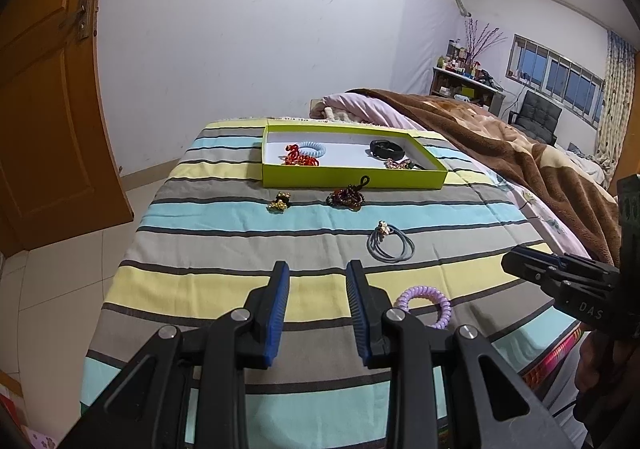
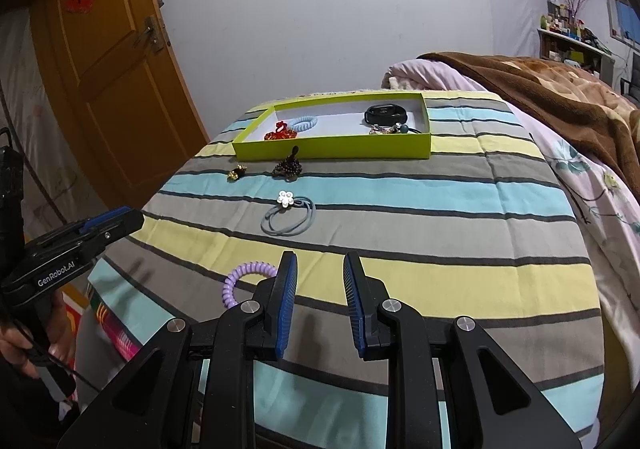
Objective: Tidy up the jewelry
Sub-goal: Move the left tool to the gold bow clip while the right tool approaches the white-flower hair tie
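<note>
Left gripper point(image 1: 318, 269) and right gripper point(image 2: 320, 259): both are held parted, nothing gripped. Purple coil tie point(image 1: 425, 307): laid on striped bedspread point(image 1: 240, 241), just beside each gripper's fingers, outside their gap. Green tray point(image 1: 352, 175): set farther back.

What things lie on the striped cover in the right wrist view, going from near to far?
Purple coil hair tie → grey hair ties with a white flower → dark bead bracelet → green tray holding more pieces.
</note>
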`<state>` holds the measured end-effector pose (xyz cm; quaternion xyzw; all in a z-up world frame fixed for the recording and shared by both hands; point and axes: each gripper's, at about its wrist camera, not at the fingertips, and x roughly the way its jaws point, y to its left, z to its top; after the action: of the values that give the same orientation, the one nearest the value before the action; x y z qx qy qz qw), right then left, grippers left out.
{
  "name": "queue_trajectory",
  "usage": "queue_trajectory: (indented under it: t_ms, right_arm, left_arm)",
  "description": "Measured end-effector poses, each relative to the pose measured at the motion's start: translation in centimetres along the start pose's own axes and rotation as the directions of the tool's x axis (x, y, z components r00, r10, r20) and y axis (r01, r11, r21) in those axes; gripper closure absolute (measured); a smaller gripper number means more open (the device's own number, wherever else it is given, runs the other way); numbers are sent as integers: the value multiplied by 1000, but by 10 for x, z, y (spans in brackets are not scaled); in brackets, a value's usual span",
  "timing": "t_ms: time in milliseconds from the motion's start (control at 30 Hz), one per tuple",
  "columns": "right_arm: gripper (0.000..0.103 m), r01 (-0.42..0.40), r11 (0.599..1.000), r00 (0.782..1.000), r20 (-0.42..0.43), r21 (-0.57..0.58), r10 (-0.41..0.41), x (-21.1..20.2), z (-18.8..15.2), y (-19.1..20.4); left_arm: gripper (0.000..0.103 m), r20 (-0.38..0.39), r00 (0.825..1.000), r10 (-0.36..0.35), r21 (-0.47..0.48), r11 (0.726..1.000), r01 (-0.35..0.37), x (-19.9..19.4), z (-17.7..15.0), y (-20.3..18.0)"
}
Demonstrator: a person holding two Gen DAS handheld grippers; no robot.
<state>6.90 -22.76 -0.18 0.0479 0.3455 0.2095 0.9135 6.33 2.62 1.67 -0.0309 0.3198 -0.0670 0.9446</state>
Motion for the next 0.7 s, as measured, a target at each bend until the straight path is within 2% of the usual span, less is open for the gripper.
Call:
queue_trajectory:
  t_ms: [700]
  right_arm:
    - [78,-35,999,999,-38,-30,34,55,27,14]
  left_arm:
    - [72,-46,998,50,-1,999,-50,47,12,27]
